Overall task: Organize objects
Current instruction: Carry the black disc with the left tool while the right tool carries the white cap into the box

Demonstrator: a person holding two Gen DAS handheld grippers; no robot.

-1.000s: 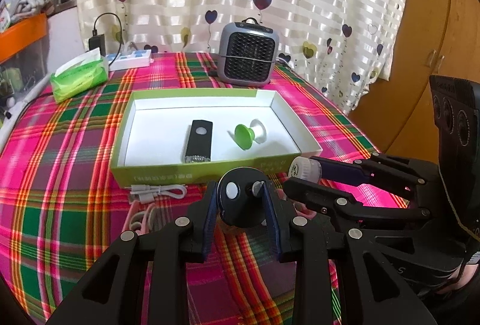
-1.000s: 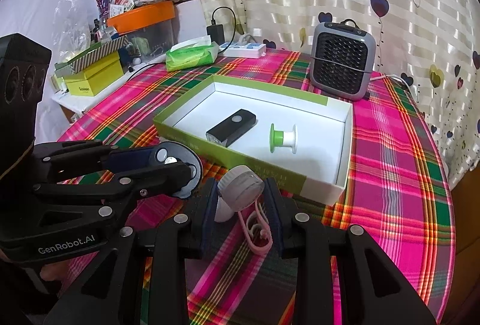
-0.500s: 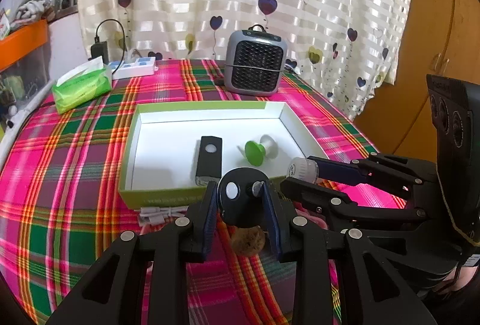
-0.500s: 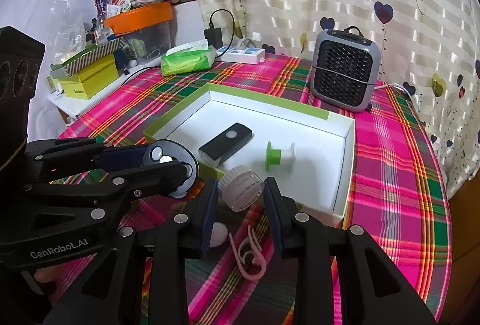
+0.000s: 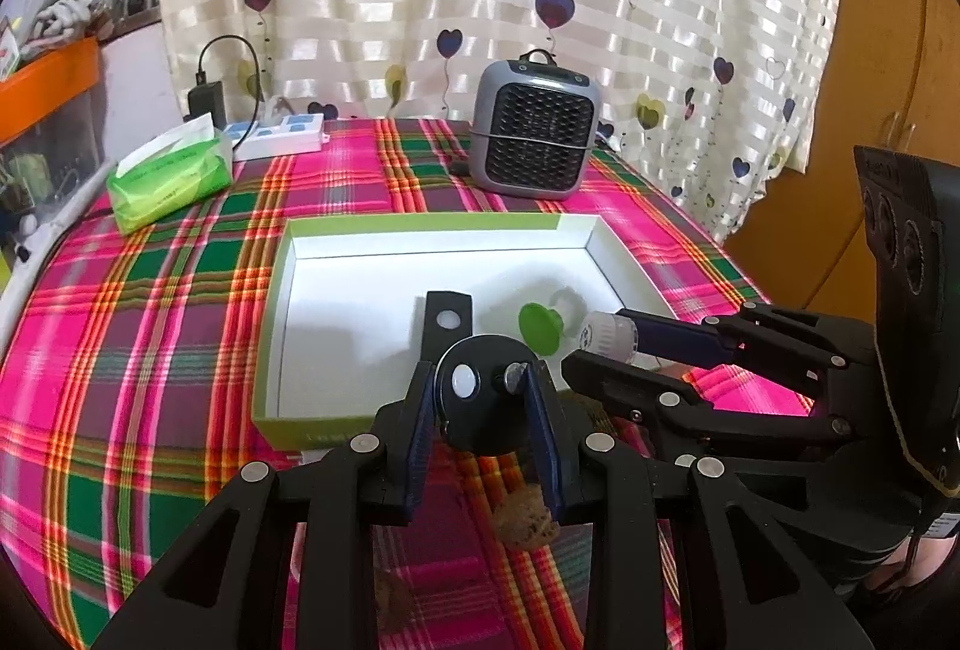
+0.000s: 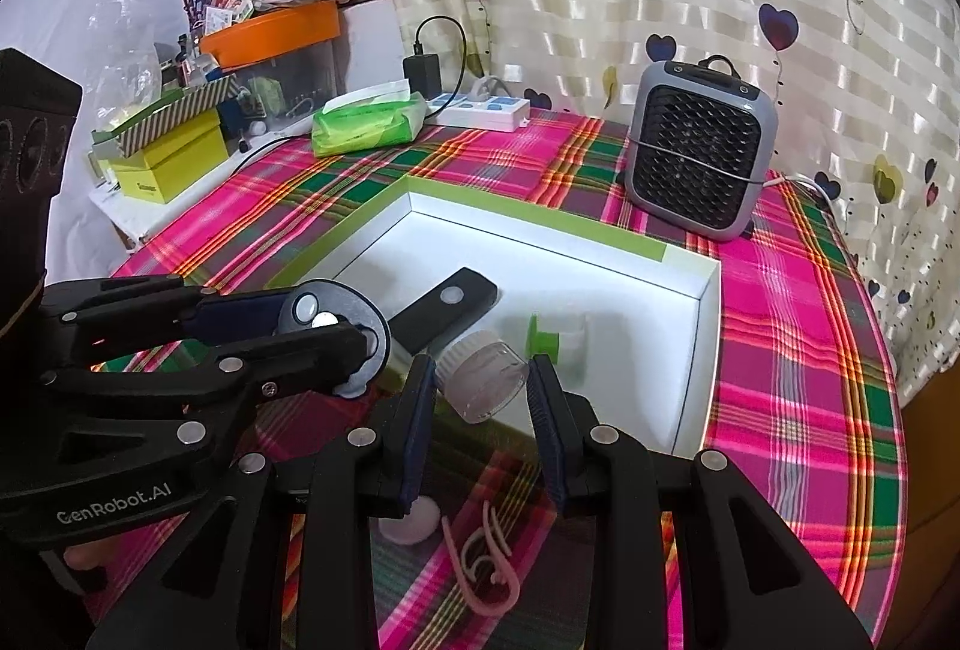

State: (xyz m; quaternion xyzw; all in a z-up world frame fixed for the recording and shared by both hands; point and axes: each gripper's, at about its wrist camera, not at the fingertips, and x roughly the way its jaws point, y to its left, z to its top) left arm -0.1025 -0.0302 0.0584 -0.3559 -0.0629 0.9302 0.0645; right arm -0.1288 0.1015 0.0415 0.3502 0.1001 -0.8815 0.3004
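Observation:
My left gripper (image 5: 483, 410) is shut on a black round disc (image 5: 480, 398) with a white button, held above the near wall of a green-sided white box (image 5: 336, 302). My right gripper (image 6: 483, 386) is shut on a small clear jar (image 6: 486, 380) with a white cap, hovering at the same near wall. Inside the box lie a black rectangular device (image 6: 447, 308) and a green-and-white spool (image 6: 555, 341). On the cloth under the grippers sit a brown ball (image 5: 525, 524), a white round pad (image 6: 411, 524) and a pink clip (image 6: 480, 560).
A grey mini heater (image 5: 534, 134) stands behind the box. A green tissue pack (image 5: 168, 176) and a white power strip (image 5: 276, 137) lie at the back left. Yellow boxes (image 6: 162, 158) and an orange bin (image 6: 270, 32) crowd the side shelf. The plaid table (image 6: 810, 380) ends near the curtain.
Both grippers have lifted with their objects and moved forward to the box's near wall. The brown ball, white pad and pink clip now show below them.

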